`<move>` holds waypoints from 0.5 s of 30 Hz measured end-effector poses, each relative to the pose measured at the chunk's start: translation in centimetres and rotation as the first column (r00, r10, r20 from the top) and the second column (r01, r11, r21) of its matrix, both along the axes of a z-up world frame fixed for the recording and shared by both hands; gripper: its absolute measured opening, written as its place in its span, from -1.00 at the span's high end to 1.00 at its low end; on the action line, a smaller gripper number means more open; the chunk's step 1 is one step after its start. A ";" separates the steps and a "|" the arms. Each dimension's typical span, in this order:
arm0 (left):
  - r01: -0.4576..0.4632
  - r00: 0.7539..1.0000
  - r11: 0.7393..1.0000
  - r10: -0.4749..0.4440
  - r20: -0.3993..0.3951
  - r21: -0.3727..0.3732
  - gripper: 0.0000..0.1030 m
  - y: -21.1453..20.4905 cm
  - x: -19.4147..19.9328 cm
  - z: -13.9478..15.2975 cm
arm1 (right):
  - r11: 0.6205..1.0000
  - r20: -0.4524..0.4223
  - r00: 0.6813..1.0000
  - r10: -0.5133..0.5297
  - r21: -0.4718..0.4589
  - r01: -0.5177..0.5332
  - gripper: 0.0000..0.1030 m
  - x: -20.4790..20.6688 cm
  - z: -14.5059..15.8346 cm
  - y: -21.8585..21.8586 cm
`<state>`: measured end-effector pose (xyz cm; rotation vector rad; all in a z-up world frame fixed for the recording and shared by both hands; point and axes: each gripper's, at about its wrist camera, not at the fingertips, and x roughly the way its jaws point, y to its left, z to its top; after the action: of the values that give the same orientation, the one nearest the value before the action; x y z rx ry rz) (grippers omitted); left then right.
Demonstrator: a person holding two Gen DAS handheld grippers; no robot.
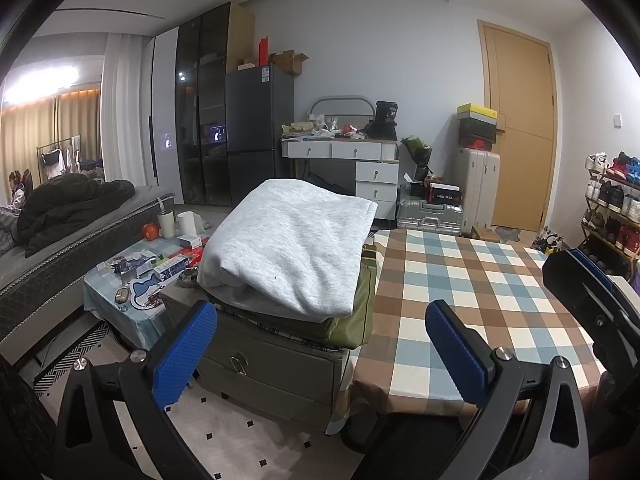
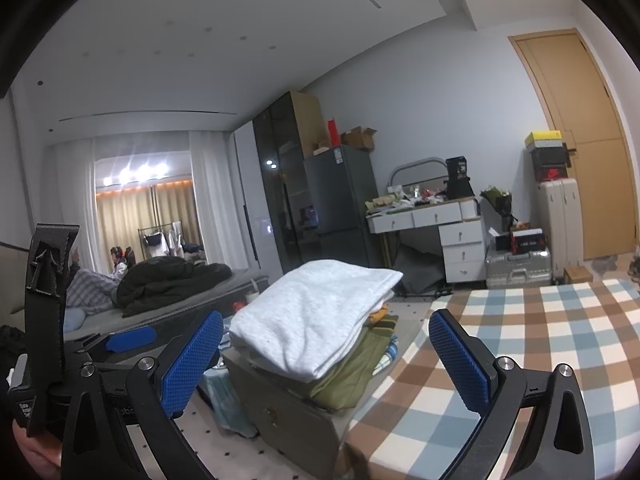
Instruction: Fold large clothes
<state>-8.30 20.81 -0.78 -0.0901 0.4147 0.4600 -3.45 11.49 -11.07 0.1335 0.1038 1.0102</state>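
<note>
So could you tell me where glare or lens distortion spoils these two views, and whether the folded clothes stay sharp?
Left wrist view: the lamps by the curtains blow out white, the door bows with fisheye curve, and the grey folded garment is sharp. Right wrist view: ceiling lights flare, the checked tablecloth bends, corners vignette black.

Hand-held grippers: black frames, blue pads.
Left hand-held gripper (image 1: pixel 320 356): two black angular fingers, each faced with a blue knurled pad (image 1: pixel 182 354), silver round-head screws (image 1: pixel 138 355) at the pivots, triangular cut-outs in the arms. Right hand-held gripper (image 2: pixel 324 364): same build, blue pads, silver screws (image 2: pixel 505 363). In the right wrist view the left unit's black body carries a small white label with text too small to read.
</note>
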 end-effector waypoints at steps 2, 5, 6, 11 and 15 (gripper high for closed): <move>0.002 1.000 1.000 -0.002 -0.001 0.000 -0.98 0.0 0.0 0.0 | 1.000 -0.004 1.000 0.000 0.000 0.000 -1.00 0.1 0.0 -0.1; 0.002 1.000 1.000 -0.002 -0.001 -0.001 -0.98 -0.1 0.0 0.0 | 1.000 -0.007 1.000 0.001 0.002 -0.001 -1.00 0.2 0.1 -0.2; 0.004 1.000 1.000 -0.004 0.001 -0.002 -0.98 -0.1 -0.1 0.0 | 1.000 -0.007 1.000 0.002 0.002 -0.002 -1.00 0.2 0.1 -0.2; 0.012 1.000 1.000 -0.012 0.002 -0.002 -0.98 0.3 0.1 0.0 | 1.000 -0.005 1.000 -0.003 0.003 0.003 -1.00 0.2 0.1 -0.2; 0.015 1.000 1.000 -0.015 0.002 -0.001 -0.98 0.3 0.1 0.0 | 1.000 -0.010 1.000 -0.004 0.007 0.004 -1.00 0.3 0.0 -0.3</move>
<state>-8.16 21.09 -0.75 -0.0878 0.4136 0.4449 -3.14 11.18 -11.06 0.1449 0.1088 1.0057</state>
